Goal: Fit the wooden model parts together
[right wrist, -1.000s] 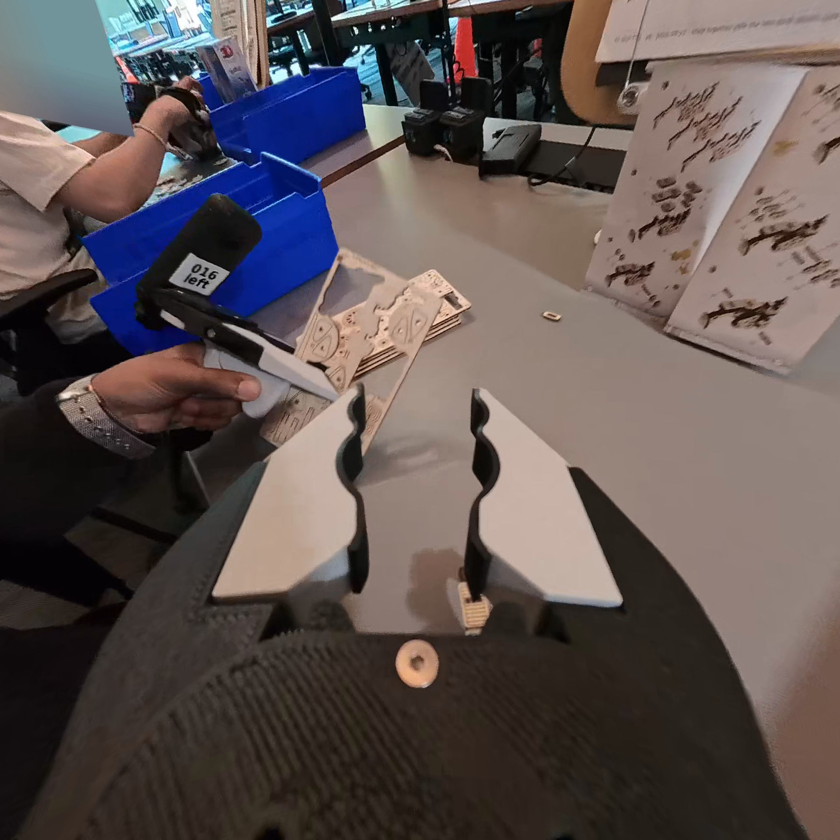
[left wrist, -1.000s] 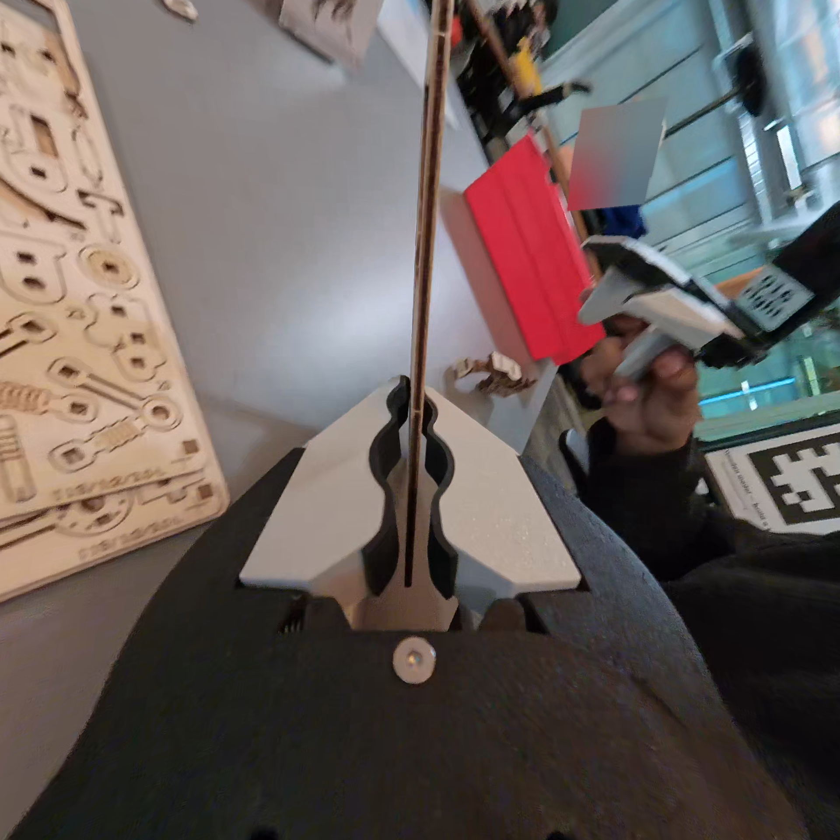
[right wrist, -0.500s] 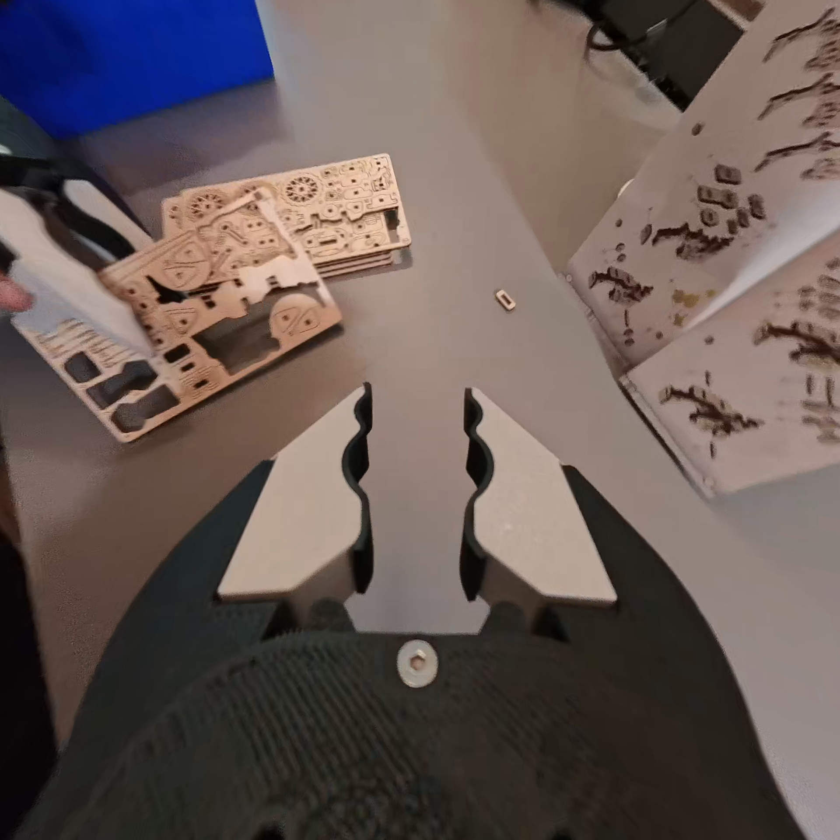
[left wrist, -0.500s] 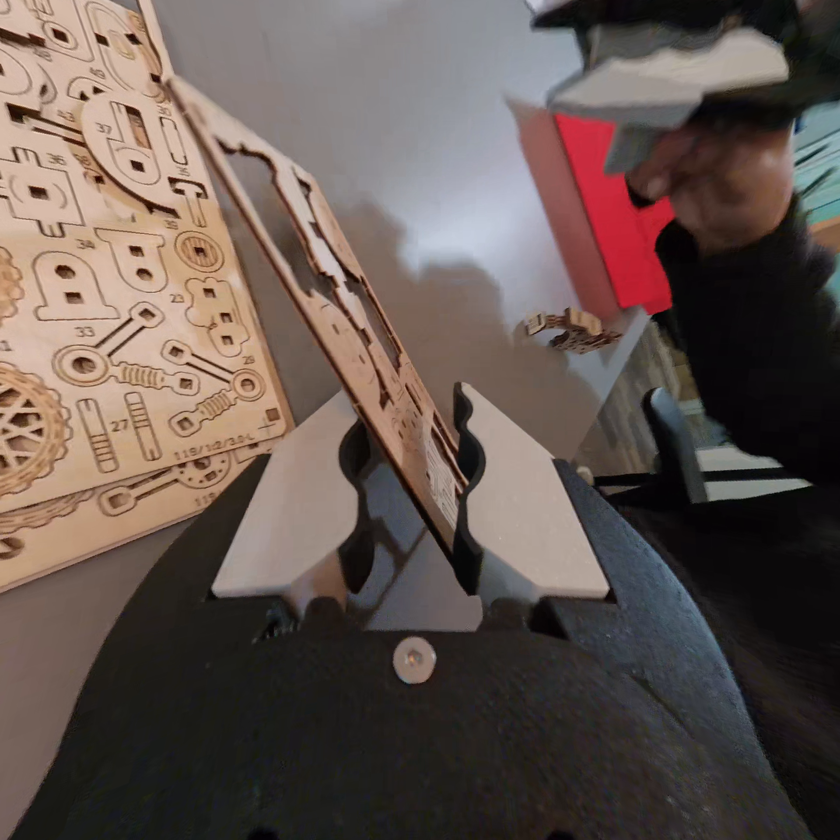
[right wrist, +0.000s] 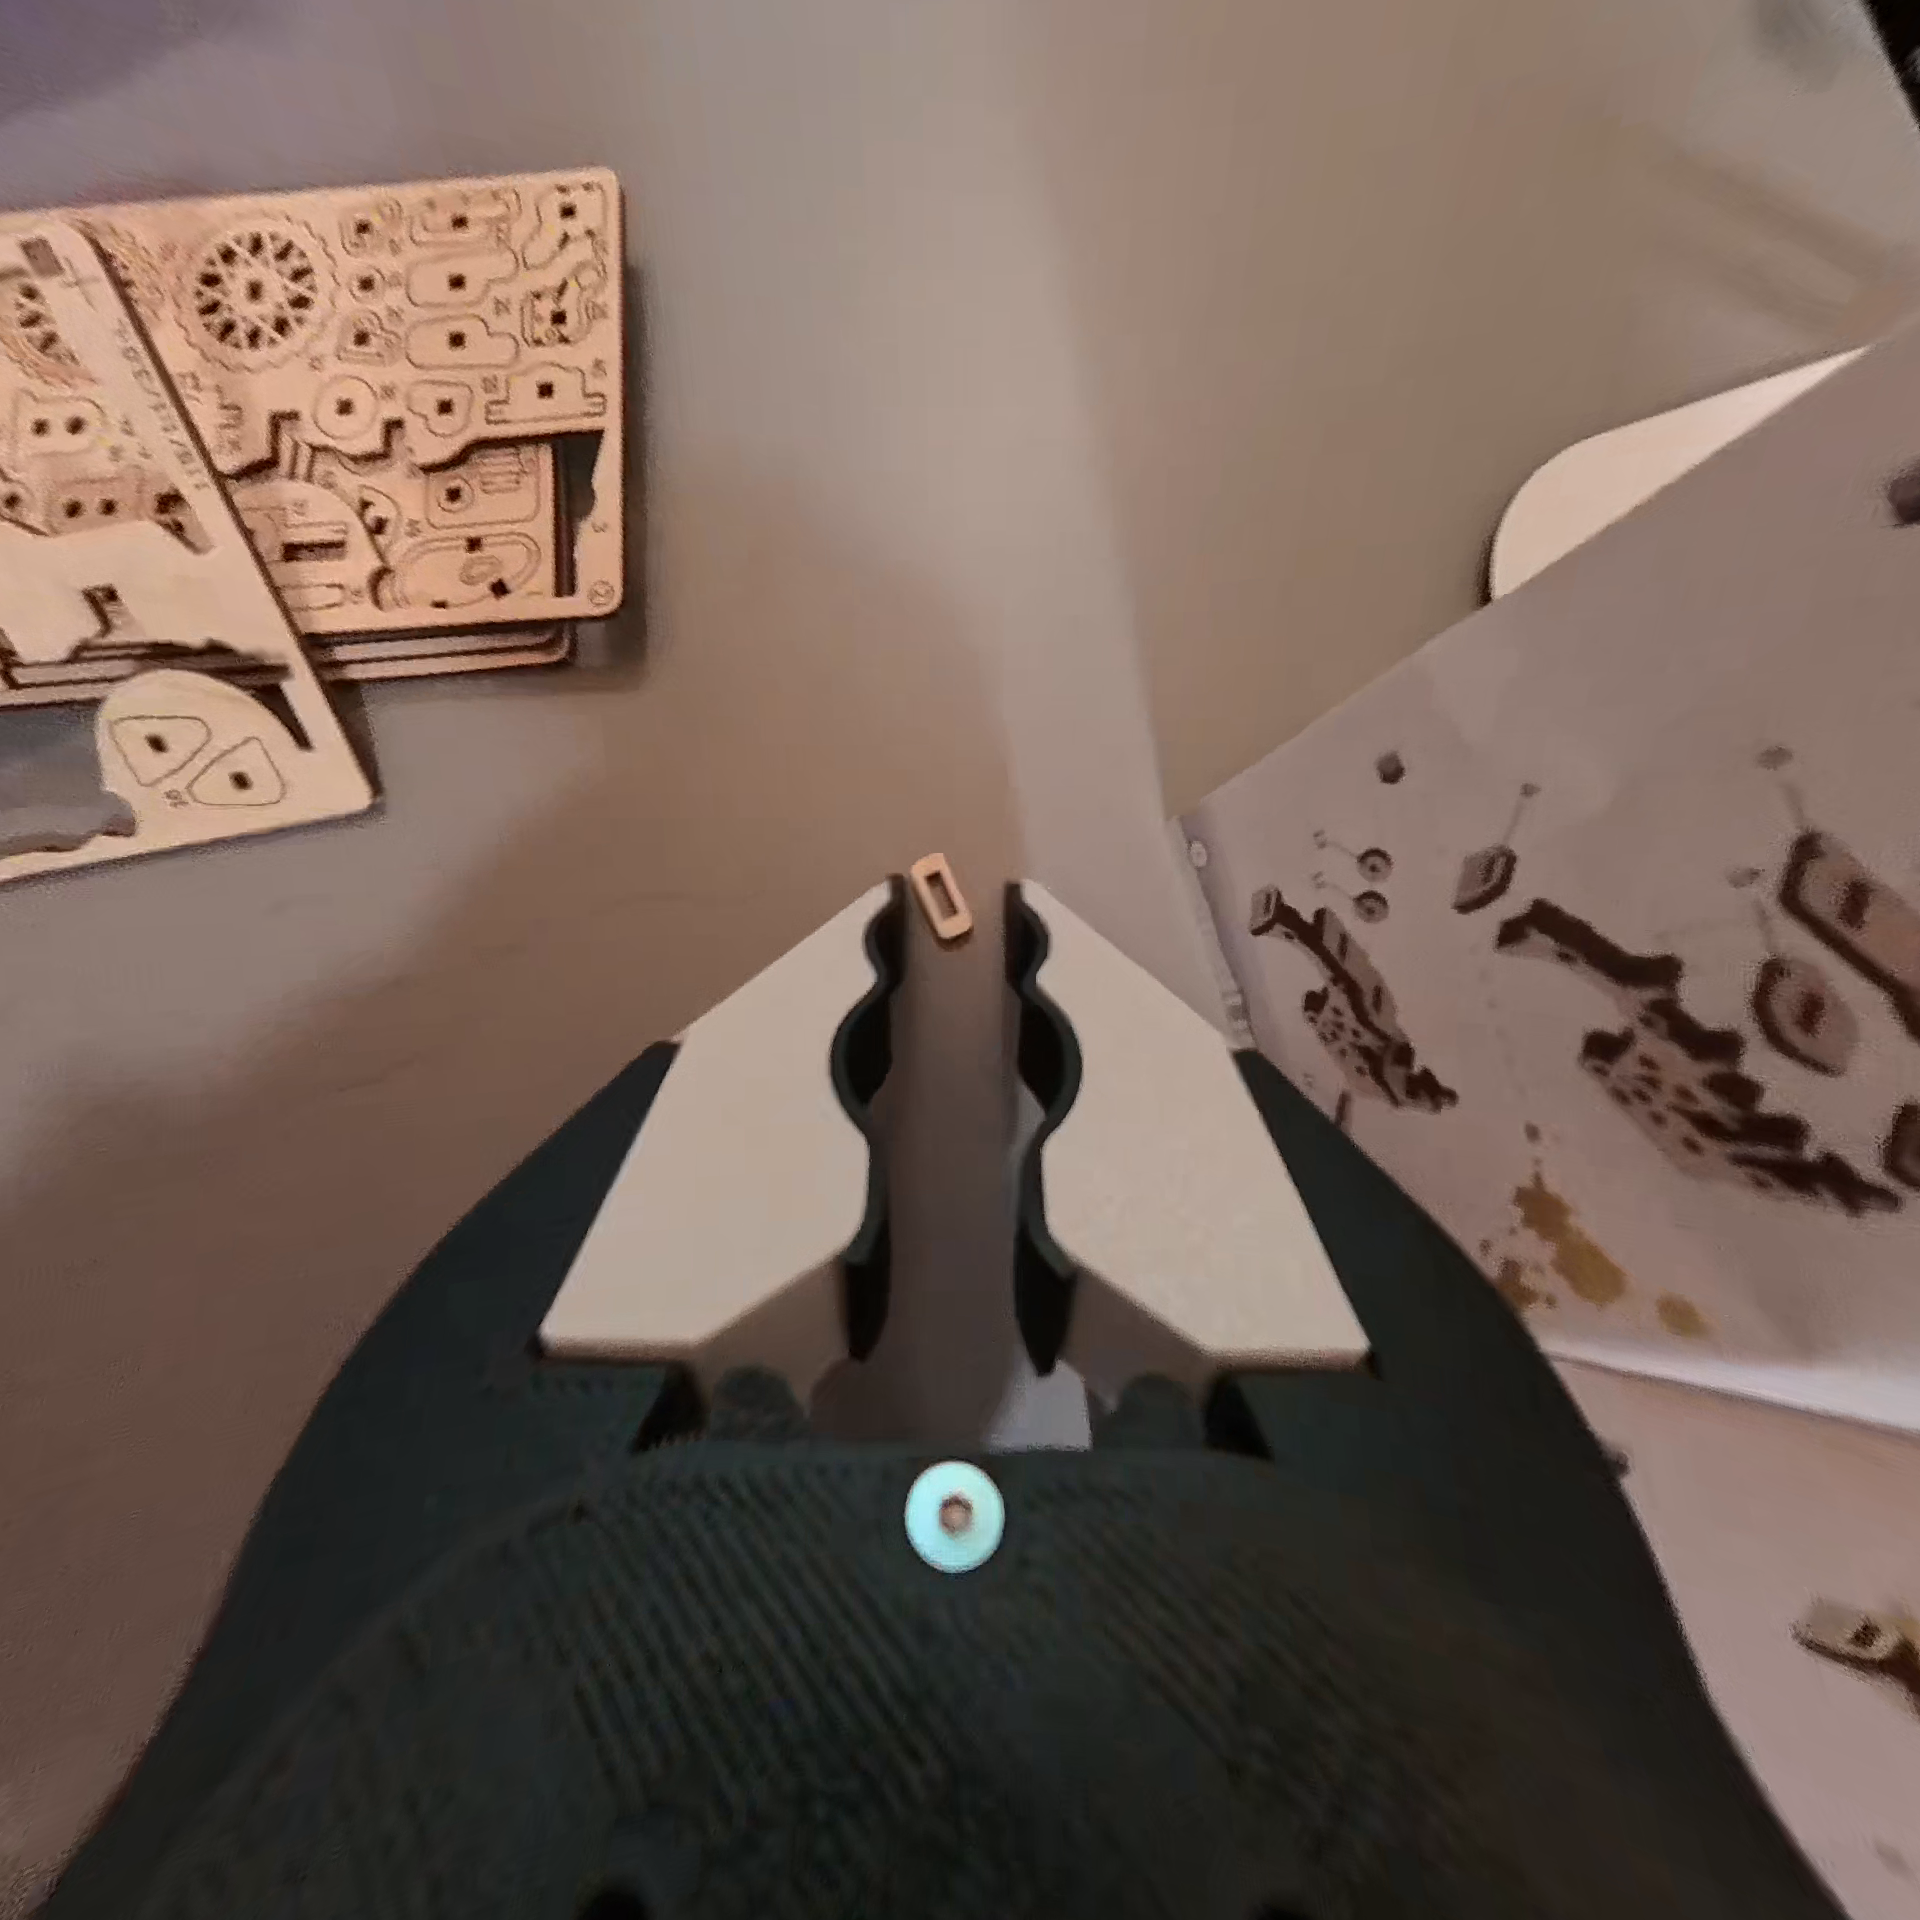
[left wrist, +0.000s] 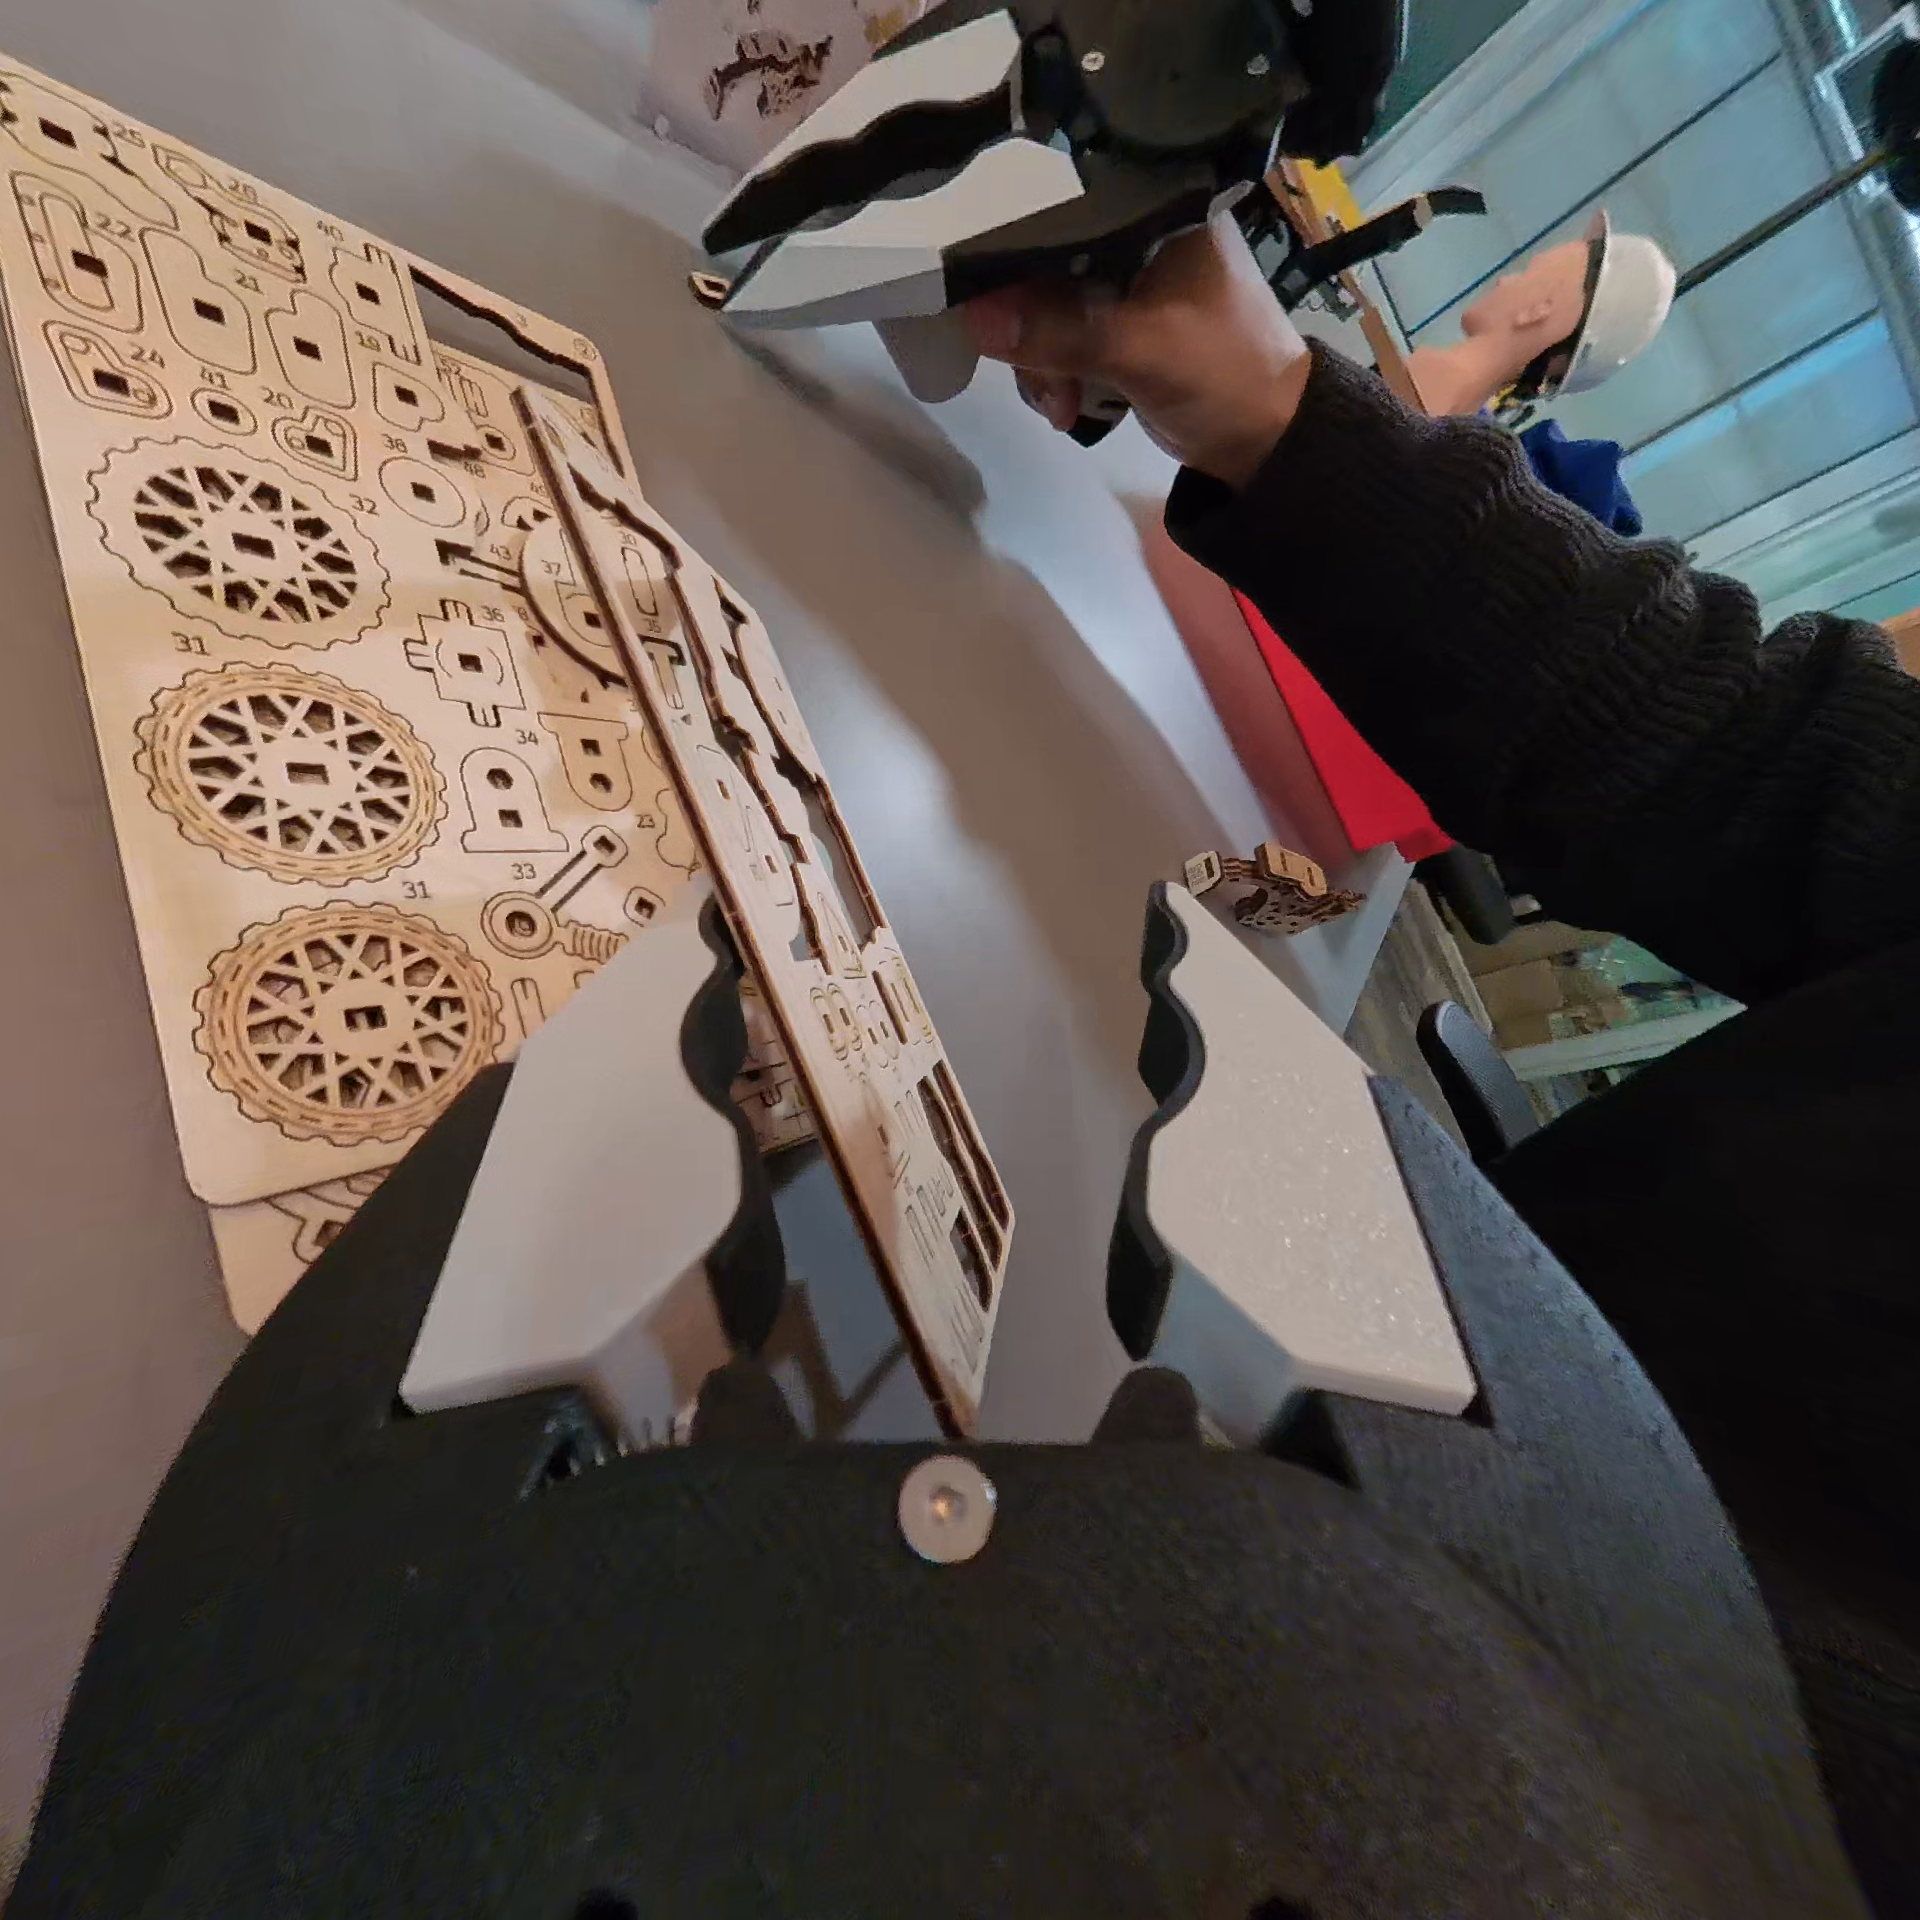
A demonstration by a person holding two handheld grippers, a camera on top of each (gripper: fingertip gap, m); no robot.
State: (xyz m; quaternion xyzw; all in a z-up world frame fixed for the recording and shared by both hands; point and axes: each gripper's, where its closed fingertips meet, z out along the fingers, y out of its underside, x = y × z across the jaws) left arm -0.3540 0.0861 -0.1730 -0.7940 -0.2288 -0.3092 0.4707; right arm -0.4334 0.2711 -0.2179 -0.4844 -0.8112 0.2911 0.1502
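Wooden model parts: a thin, pale laser-cut plywood sheet with punched-out gaps [left wrist: 831,935] stood tilted between the left gripper's [left wrist: 935,935] jaws, which were wide apart; it leaned against the left finger [left wrist: 582,1174] and stood clear of the right one. One second earlier the same jaws were clamped on this sheet, edge-on; half a second ago they were partly parted. A small tan rectangular wooden piece with a slot [right wrist: 941,900] lay on the grey tabletop [right wrist: 935,416] just ahead of the right gripper's [right wrist: 951,894] tips, between them but nearer the left; those jaws stood narrowly apart, holding nothing, closer together than half a second ago. Flat stack of pale plywood part sheets with wheel cut-outs [left wrist: 270,644] lay beside the tilted sheet. White instruction sheets with dark drawings [right wrist: 1610,1039] lay right of the right gripper. A small assembled wooden sub-part [left wrist: 1273,888] sat near the table edge, beyond the left gripper's right finger
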